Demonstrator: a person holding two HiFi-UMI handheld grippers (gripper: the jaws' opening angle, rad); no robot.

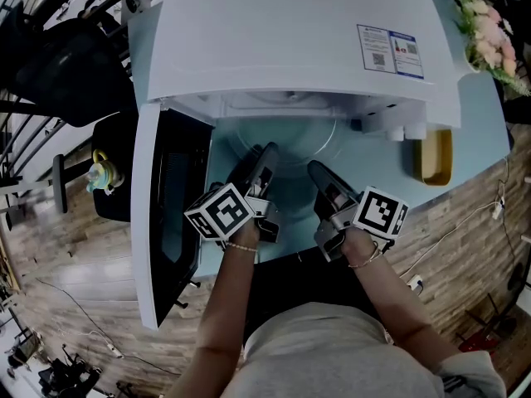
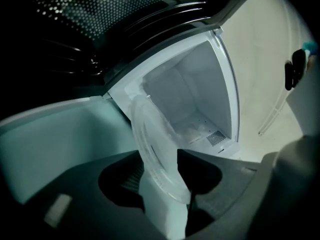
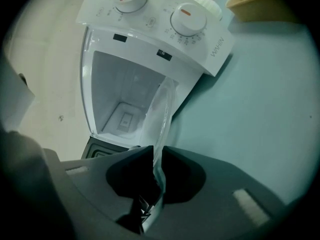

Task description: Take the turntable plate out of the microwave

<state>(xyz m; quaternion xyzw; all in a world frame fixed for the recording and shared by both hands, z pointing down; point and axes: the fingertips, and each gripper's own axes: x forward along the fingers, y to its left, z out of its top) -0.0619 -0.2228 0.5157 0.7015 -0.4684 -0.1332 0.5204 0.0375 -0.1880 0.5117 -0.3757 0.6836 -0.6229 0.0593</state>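
Note:
The clear glass turntable plate point(image 1: 286, 135) hangs at the mouth of the white microwave point(image 1: 282, 31), partly out of the cavity over the teal table. My left gripper point(image 1: 264, 154) is shut on the plate's near left rim; in the left gripper view the plate point(image 2: 152, 144) runs edge-on between the jaws of that gripper point(image 2: 160, 160). My right gripper point(image 1: 319, 172) is shut on the near right rim. In the right gripper view the thin plate edge point(image 3: 162, 111) is pinched in that gripper point(image 3: 156, 152).
The microwave door point(image 1: 166, 214) stands open to the left. Its control panel with two dials point(image 3: 185, 19) is on the right side. A tan container point(image 1: 434, 156) sits on the teal table point(image 1: 481, 131) to the right, with flowers point(image 1: 489, 23) behind.

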